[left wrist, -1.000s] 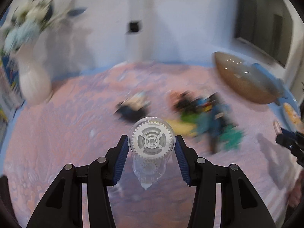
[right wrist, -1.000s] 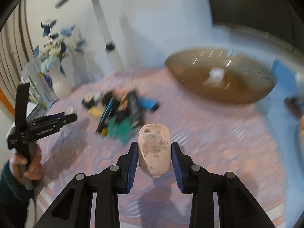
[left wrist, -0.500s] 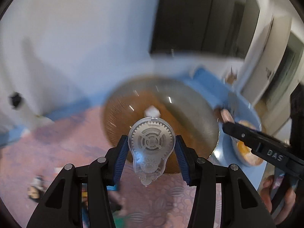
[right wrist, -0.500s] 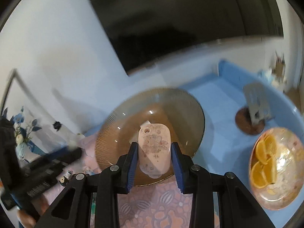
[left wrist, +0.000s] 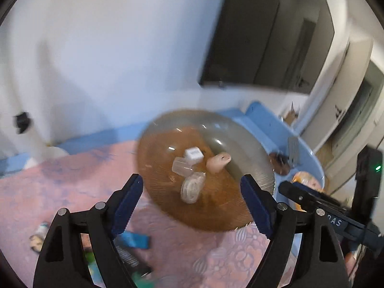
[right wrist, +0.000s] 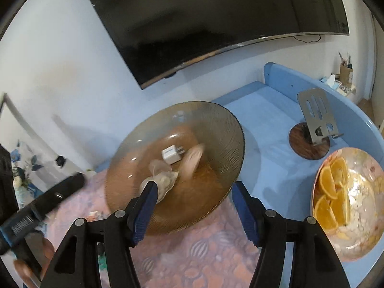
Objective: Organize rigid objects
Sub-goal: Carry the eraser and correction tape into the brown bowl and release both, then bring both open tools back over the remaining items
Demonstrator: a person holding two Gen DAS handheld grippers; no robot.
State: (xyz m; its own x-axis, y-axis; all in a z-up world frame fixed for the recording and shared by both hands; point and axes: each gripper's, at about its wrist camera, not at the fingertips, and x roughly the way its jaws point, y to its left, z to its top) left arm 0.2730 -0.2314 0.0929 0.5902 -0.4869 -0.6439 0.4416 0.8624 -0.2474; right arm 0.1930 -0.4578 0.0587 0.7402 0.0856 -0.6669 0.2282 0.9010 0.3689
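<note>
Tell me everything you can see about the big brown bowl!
The brown bowl is wide, shallow and see-through, like tinted glass, with fine ribs running out to a bumpy rim. It sits upright, partly on the pink patterned cloth and partly on the blue table. Inside lie a white plug, a clear gear-wheel case, a pink pebble-shaped thing and a small clear box. Neither gripper touches it.

Left gripper [left wrist: 192, 200] jaws are opening, nothing between them, above the amber glass bowl [left wrist: 249, 144], where the clear tape dispenser [left wrist: 192, 187], pink piece [left wrist: 218, 162] and white charger [left wrist: 194, 154] lie.
</note>
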